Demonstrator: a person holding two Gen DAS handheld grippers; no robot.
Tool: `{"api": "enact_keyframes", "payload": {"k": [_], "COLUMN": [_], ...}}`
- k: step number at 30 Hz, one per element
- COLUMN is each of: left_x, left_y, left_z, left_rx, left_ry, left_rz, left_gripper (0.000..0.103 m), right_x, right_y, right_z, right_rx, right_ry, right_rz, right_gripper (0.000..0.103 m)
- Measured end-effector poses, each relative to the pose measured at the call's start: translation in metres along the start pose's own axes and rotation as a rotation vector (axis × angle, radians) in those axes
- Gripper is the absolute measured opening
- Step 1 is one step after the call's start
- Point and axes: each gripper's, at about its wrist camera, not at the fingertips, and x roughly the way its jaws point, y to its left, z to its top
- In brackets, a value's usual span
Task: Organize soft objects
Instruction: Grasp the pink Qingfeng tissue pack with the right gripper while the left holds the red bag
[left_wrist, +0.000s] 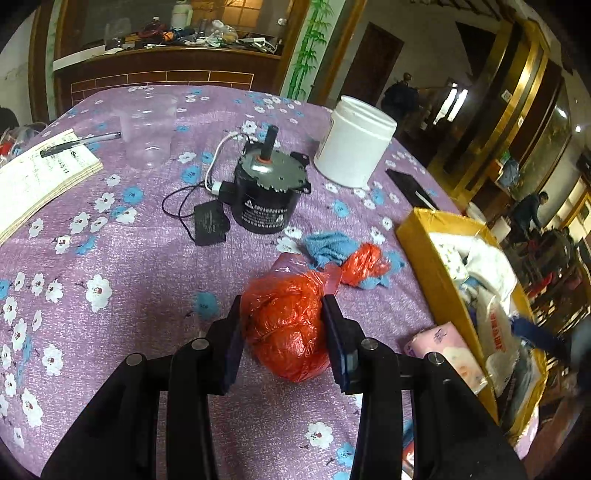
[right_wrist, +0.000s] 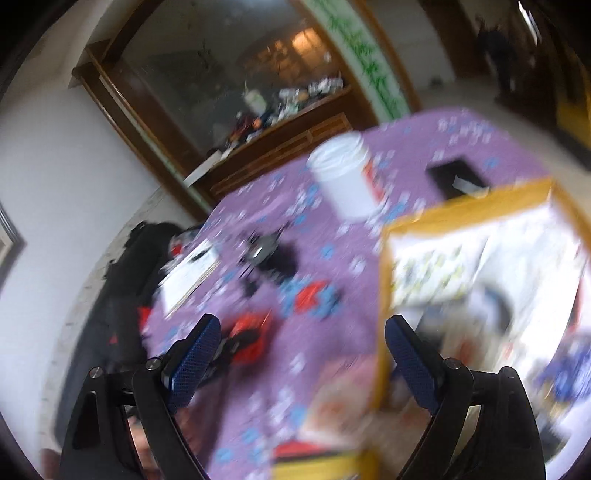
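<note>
the worktop (left_wrist: 147, 258) is crowded, so the yellow box (left_wrist: 424, 266) of soft things at its right edge could be nudged by the right tongs (right_wrist: 301, 345), which hang wide apart and empty beside it. the left tongs (left_wrist: 284, 332) are clamped on the red plastic bag bundle (left_wrist: 286, 325); slick film may slip or tear when lifted toward the box.

A purple tablecloth (left_wrist: 155, 258) patterned with white and blue blossoms. A crumpled orange-red plastic bag (left_wrist: 286, 325), a blue terry cloth (left_wrist: 325, 249), a plain white plastic jar (left_wrist: 352, 146), a black cylindrical motor (left_wrist: 264, 199), and a yellow cardboard box (left_wrist: 436, 273).
</note>
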Motion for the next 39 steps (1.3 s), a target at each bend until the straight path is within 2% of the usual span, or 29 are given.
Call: {"api": "enact_keyframes", "payload": {"k": [2,5,9,12,14,15,17,18,19,20,22,23,25,27,30,33,35,39], "left_x": [-0.001,-0.004,-0.012,-0.017,-0.020,-0.021,-0.023,-0.024,-0.025,-0.025,-0.025,-0.024,-0.023,-0.023,-0.022,-0.021,-0.021,-0.023], "left_y": [-0.001,-0.001,0.008,0.017,0.022,0.025,0.028,0.030,0.032,0.034,0.035,0.036,0.035,0.034,0.034,0.035,0.035,0.036], "left_z": [0.001,0.001,0.005,0.009,0.011,0.012,0.013,0.014,0.014,0.014,0.015,0.015,0.015,0.015,0.014,0.014,0.014,0.015], "left_rx": [0.000,0.001,-0.035,-0.064,-0.083,-0.093,-0.105,-0.111,-0.118,-0.124,-0.130,-0.132,-0.130,-0.127,-0.124,-0.128,-0.128,-0.128], "left_ry": [-0.004,-0.013,-0.040,-0.058,-0.067,-0.071,-0.080,-0.084,-0.086,-0.088,-0.087,-0.082,-0.078,-0.082,-0.079,-0.075,-0.076,-0.086], "left_rz": [-0.005,-0.002,-0.005,0.007,0.012,0.010,0.011,0.011,0.009,0.008,0.008,0.005,0.005,0.006,0.007,0.008,0.008,0.015], "left_gripper": [0.037,0.037,0.037,0.037,0.037,0.037,0.037,0.037,0.037,0.037,0.037,0.037,0.037,0.037,0.037,0.037,0.037,0.037], "right_x": [-0.006,-0.002,0.016,0.027,0.035,0.041,0.053,0.059,0.062,0.060,0.046,0.040,0.025,0.026,0.034,0.045,0.054,0.070], "right_y": [0.008,0.014,0.011,0.024,0.034,0.039,0.045,0.046,0.051,0.053,0.050,0.047,0.046,0.039,0.028,0.036,0.035,0.023], "right_z": [-0.014,-0.024,-0.028,-0.034,-0.039,-0.043,-0.051,-0.056,-0.061,-0.061,-0.055,-0.051,-0.041,-0.037,-0.039,-0.041,-0.041,-0.038], "right_rx": [-0.025,-0.066,-0.031,-0.091,-0.143,-0.183,-0.217,-0.212,-0.219,-0.211,-0.094,-0.070,-0.122,-0.127,-0.082,-0.104,-0.087,0.034], "right_ry": [0.009,0.041,0.111,0.138,0.147,0.143,0.155,0.177,0.190,0.211,0.236,0.208,0.113,0.127,0.172,0.187,0.227,0.276], "right_rz": [0.006,-0.103,-0.138,-0.168,-0.268,-0.361,-0.412,-0.415,-0.369,-0.239,0.108,0.099,-0.064,-0.147,-0.142,-0.169,-0.206,-0.254], "right_gripper": [0.092,0.093,0.093,0.093,0.093,0.092,0.091,0.093,0.094,0.094,0.077,0.077,0.081,0.081,0.081,0.081,0.081,0.081]}}
